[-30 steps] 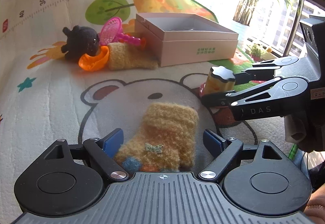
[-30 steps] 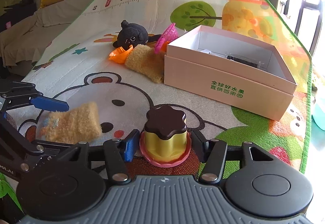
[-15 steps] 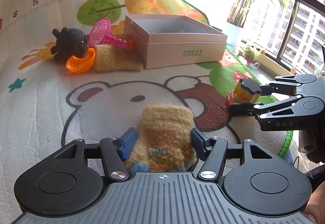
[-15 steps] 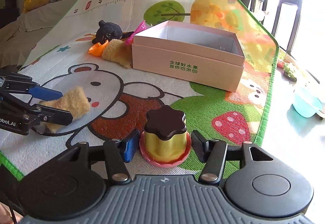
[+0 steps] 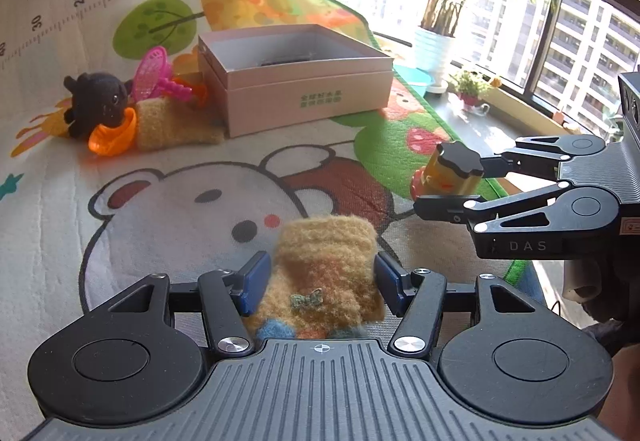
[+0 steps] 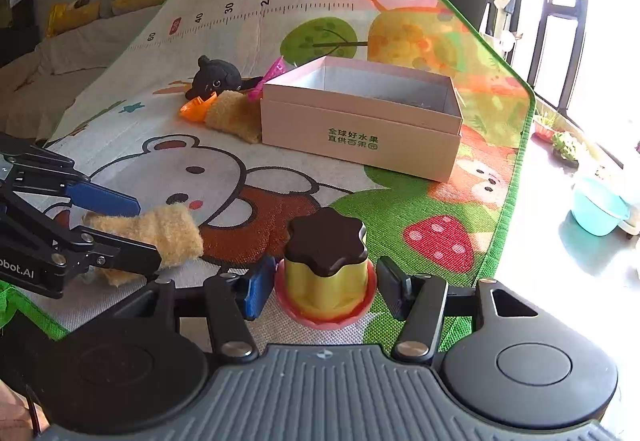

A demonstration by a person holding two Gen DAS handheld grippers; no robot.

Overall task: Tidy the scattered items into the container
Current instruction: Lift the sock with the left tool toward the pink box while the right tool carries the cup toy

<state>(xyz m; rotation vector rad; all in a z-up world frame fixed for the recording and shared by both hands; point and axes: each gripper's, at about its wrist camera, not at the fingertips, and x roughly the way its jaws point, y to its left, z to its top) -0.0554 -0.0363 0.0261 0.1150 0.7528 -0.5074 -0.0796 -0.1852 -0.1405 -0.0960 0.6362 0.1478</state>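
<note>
My left gripper (image 5: 320,287) is shut on a fuzzy tan sock (image 5: 326,261) and holds it above the play mat; it also shows in the right wrist view (image 6: 160,231). My right gripper (image 6: 326,291) is shut on a yellow pudding toy (image 6: 326,261) with a brown star lid and pink base, also lifted; it shows in the left wrist view (image 5: 452,171). The open pink box (image 5: 304,97) stands on the mat ahead, also in the right wrist view (image 6: 360,117). Something dark lies inside it.
Left of the box lie a black plush (image 5: 100,101), an orange cup (image 5: 114,135), a second tan sock (image 5: 172,125) and a pink toy racket (image 5: 154,75). The mat's green edge (image 6: 516,177) runs right of the box, with floor, a teal basin (image 6: 598,211) and plants beyond.
Both grippers have risen off the mat with their items. The left closed on the sock about a second ago. The box now sits more centred in both views.
</note>
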